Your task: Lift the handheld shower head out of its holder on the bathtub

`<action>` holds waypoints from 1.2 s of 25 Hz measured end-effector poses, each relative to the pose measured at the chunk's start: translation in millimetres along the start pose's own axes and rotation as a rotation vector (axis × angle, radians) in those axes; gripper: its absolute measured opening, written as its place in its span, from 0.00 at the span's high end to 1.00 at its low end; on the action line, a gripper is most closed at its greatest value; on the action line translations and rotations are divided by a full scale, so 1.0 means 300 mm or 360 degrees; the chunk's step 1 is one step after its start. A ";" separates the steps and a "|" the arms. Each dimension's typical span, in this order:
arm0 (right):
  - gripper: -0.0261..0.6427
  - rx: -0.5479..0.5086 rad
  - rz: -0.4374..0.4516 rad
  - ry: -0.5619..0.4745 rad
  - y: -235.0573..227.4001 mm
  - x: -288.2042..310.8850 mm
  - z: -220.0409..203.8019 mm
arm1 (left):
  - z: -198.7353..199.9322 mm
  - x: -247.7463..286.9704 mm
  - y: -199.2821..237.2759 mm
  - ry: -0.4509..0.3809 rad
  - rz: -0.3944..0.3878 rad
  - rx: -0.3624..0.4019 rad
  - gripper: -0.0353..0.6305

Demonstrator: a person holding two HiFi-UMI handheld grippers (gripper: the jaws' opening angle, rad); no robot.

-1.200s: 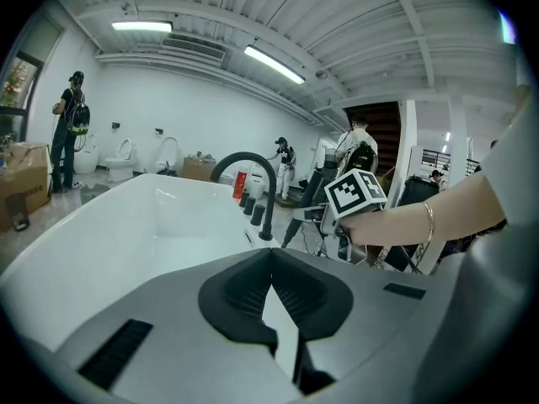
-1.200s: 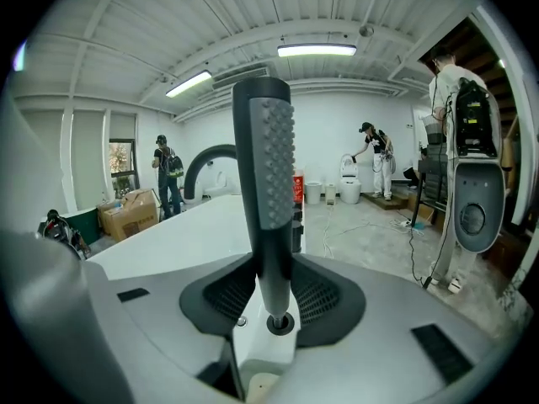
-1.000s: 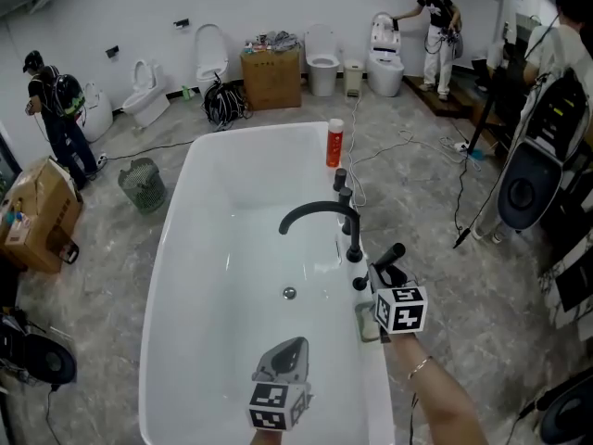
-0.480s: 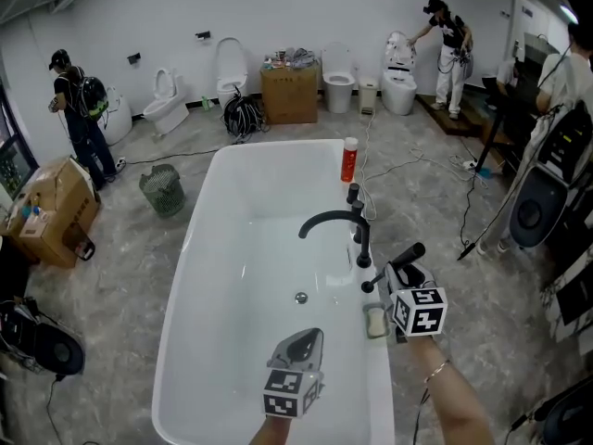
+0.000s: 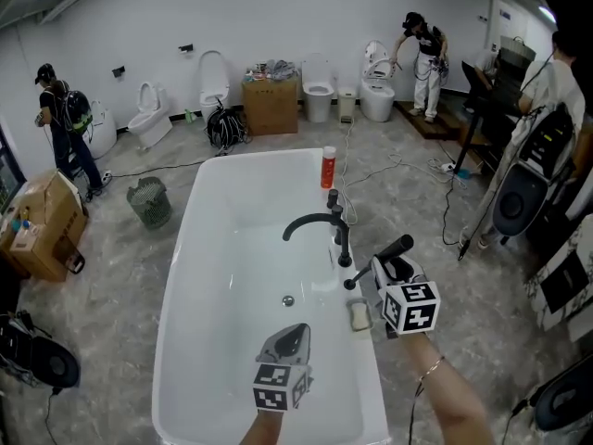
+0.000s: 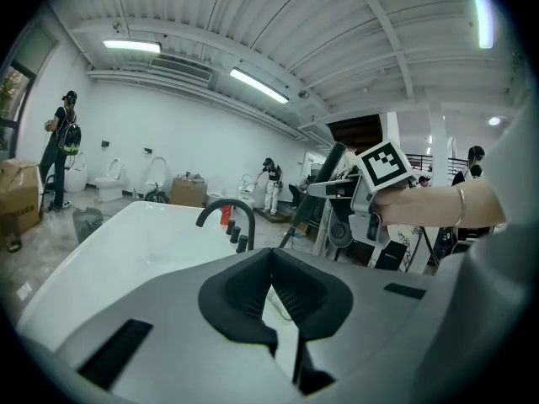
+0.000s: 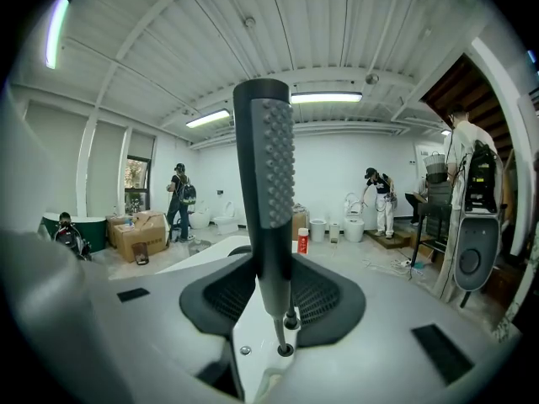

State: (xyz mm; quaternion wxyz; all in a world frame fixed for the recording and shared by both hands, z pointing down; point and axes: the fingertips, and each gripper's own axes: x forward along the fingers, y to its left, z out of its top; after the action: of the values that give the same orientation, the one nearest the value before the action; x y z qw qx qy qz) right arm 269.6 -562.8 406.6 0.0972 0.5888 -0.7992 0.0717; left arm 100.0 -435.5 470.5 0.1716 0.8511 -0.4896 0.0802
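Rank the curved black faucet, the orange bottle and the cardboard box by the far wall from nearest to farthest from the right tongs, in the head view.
1. Curved black faucet, on the tub rim, just ahead.
2. Orange bottle, at the tub's far corner.
3. Cardboard box, against the far wall.

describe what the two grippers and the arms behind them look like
The left gripper and right gripper both have smooth grey shells, with dark ribbed pads set in a V-shaped mouth. Each carries a white cube printed with black square markers. The right forearm shows no sleeve, only a thin bracelet at the wrist.
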 end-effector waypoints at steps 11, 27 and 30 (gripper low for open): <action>0.76 -0.0040 0.0019 -0.0057 0.101 -0.289 0.128 | 0.063 -0.198 -0.140 -0.0053 -0.0049 0.0061 0.92; 0.76 -0.0099 0.0021 -0.0045 0.150 -0.414 0.225 | 0.149 -0.305 -0.219 -0.0073 -0.0071 0.0111 0.92; 0.76 -0.0110 0.0021 -0.0048 0.145 -0.411 0.212 | 0.139 -0.296 -0.220 -0.0072 -0.0070 0.0111 0.92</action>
State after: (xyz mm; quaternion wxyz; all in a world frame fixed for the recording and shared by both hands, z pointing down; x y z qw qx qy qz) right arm 258.9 -450.0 315.3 0.1049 0.5809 -0.8064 0.0359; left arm 110.4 -349.1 390.7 0.1324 0.8688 -0.4714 0.0744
